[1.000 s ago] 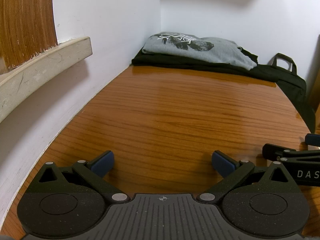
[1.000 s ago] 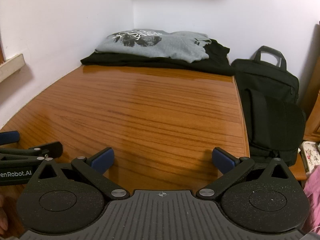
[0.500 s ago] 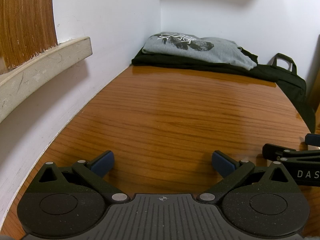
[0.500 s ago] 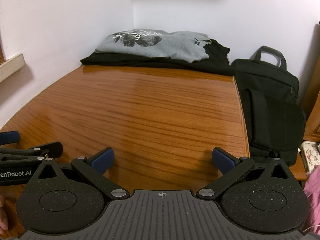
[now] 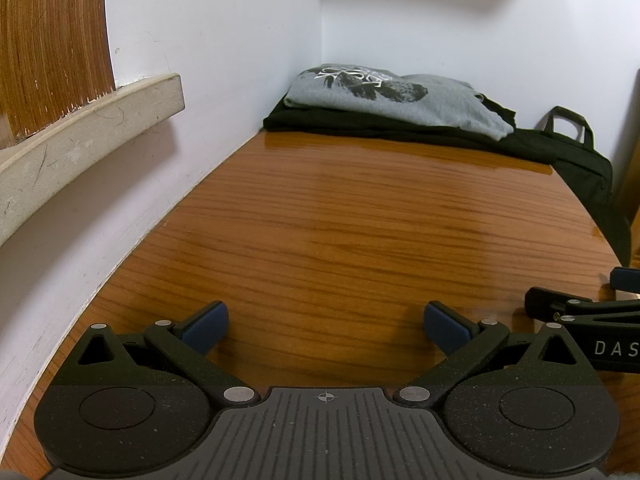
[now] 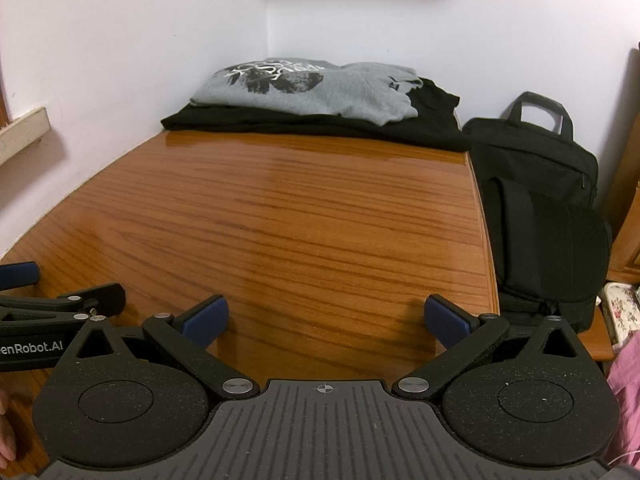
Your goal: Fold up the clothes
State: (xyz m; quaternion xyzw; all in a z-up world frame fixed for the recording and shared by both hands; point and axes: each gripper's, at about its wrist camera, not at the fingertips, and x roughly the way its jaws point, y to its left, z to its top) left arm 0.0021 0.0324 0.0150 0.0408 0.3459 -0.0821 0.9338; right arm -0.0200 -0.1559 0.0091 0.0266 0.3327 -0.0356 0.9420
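Both grippers sit low at the near edge of the wooden counter (image 6: 304, 216), side by side and pointing toward the far wall. The left gripper (image 5: 326, 326) has its jaws spread wide with nothing between them but bare wood, its blue pads (image 5: 206, 326) well apart. The right gripper (image 6: 326, 322) is the same: jaws released, wide apart, holding nothing. Each one shows at the edge of the other's view, so they are close neighbours.

The clothes lie at the far end of the counter, tucked into the corner where the two white walls meet. A grey T-shirt (image 6: 320, 90) with a dark print lies folded on top of a black garment (image 6: 304, 124), which spreads wider beneath it and reaches the counter's far right edge. Both are well apart from the grippers, with a long stretch of glossy wood between.

Just off the counter's right side stands a black bag (image 6: 544, 200) with a carry handle, touching or nearly touching the black garment's corner. On the left wall runs a pale ledge (image 5: 88, 128) under a wooden panel. A bit of pink fabric (image 6: 626, 376) shows at the near right.
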